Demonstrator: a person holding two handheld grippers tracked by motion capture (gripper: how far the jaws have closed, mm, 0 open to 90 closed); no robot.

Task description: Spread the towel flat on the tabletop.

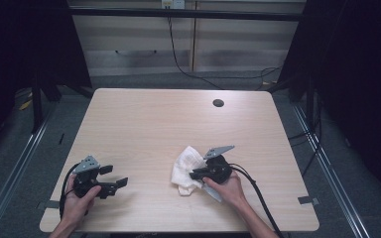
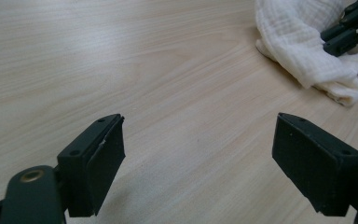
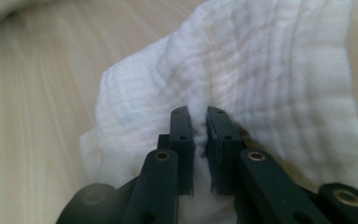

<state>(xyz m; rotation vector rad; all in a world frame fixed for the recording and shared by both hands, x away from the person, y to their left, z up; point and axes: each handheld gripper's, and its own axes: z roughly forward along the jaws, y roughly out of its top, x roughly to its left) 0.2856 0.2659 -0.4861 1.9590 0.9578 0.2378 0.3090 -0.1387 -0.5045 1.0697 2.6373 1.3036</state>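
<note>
- Rumpled white gauze-weave cloth (image 1: 187,170): lower centre of the high view, lying bunched on the pale wood-grain bench (image 1: 178,119); in the left gripper view it sits at upper right (image 2: 303,42), well apart from the near jaws.
- Right tongs (image 1: 194,175): black two-jaw unit w/ grey three-cornered plate, held in the person's right hand (image 1: 228,188), lower centre-right of the high view. In the right gripper view the tongs (image 3: 200,135) are clenched on a raised pleat of the cloth (image 3: 261,70); fabric fills the narrow gap btwn the pads.
- Left tongs (image 1: 116,176): lower left of the high view, held in the left hand (image 1: 77,198) low over the bench. In the left gripper view the tongs (image 2: 198,154) are released, jaws wide, nothing btwn them but bare bench (image 2: 121,60).
- Step in hand (judgement): the cloth is pinched by one fold at its right side and looks ready to be dragged or lifted; spreading or folding is not yet done, since it is a heap.
- Next move (judgement): calls for the left tongs to cross to the cloth's free edge and pinch a single layer, approx. opposite the right grip, so the two can pull it flat. Risk: catching several layers at once, or the thin weave slipping out.
</note>
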